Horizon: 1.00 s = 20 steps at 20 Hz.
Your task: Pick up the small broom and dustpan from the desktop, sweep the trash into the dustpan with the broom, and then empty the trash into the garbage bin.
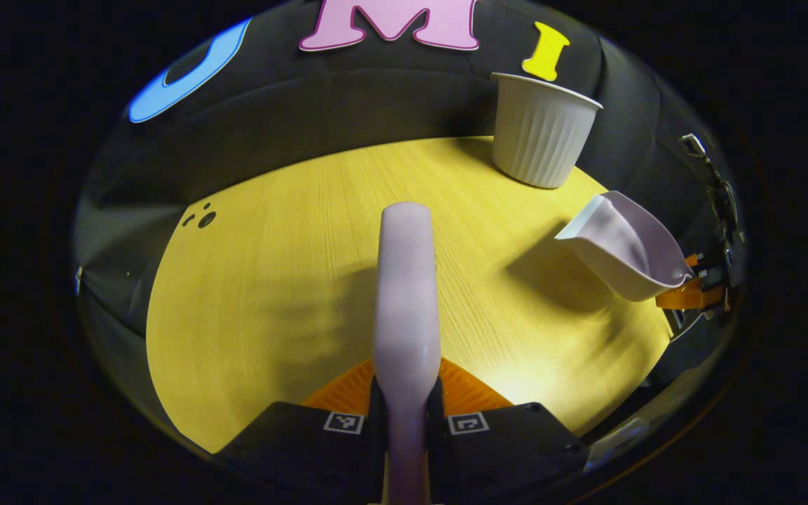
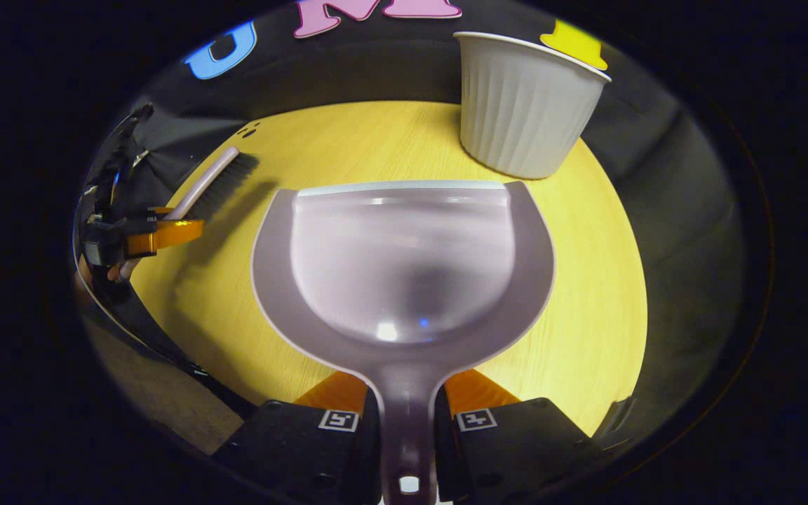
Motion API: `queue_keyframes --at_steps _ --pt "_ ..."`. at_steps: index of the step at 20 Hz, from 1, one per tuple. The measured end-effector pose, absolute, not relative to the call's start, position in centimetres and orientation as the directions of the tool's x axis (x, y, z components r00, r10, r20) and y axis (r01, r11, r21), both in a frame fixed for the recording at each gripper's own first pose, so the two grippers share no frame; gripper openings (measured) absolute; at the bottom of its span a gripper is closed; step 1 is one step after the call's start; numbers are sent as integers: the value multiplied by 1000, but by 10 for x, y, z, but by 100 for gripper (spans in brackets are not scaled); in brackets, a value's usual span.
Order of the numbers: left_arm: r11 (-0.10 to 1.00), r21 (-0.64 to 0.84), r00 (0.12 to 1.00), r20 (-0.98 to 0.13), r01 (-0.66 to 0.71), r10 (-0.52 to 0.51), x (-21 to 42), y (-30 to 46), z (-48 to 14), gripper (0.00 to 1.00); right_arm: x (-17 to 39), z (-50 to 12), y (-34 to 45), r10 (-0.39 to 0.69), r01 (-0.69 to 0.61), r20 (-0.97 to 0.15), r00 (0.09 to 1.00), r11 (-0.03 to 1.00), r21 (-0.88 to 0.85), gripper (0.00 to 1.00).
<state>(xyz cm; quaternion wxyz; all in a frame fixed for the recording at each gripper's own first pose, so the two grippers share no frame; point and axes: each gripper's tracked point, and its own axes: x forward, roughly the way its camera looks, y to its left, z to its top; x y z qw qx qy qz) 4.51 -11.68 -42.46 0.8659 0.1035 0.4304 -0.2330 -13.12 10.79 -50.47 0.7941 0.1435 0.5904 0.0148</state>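
A round tabletop of pale yellow wood grain (image 1: pixel 292 280) set against the black cloth booth wall. A white ribbed plastic garbage bin (image 1: pixel 541 133), wider at its open rim, stands upright on the far right part of the surface. Near the far left edge are a few small dark round marks (image 1: pixel 202 217).

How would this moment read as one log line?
left tongs: shut on broom | right tongs: shut on dustpan | bin: upright
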Motion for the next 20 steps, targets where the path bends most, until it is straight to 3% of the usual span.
queue_keyframes --at_steps 2,5,6,14,16,20 --pt "869 -14 514 -801 495 -306 47 -113 -433 29 -129 -517 111 199 132 -940 278 961 242 31" --pt "874 -4 508 -813 485 -285 53 -110 -446 28 -123 -528 120 203 114 -945 258 964 239 39" --pt "876 -1 506 -817 481 -279 55 -109 -449 29 -122 -529 121 206 111 -946 251 965 239 35" --pt "876 54 499 -838 479 -221 62 -91 -465 36 -115 -529 129 219 108 -946 238 962 250 34" --pt "876 65 507 -834 479 -215 64 -87 -464 41 -114 -529 130 236 124 -941 241 955 271 43" --pt "866 109 542 -815 489 -204 62 -79 -447 40 -113 -512 125 234 142 -934 270 950 279 43"
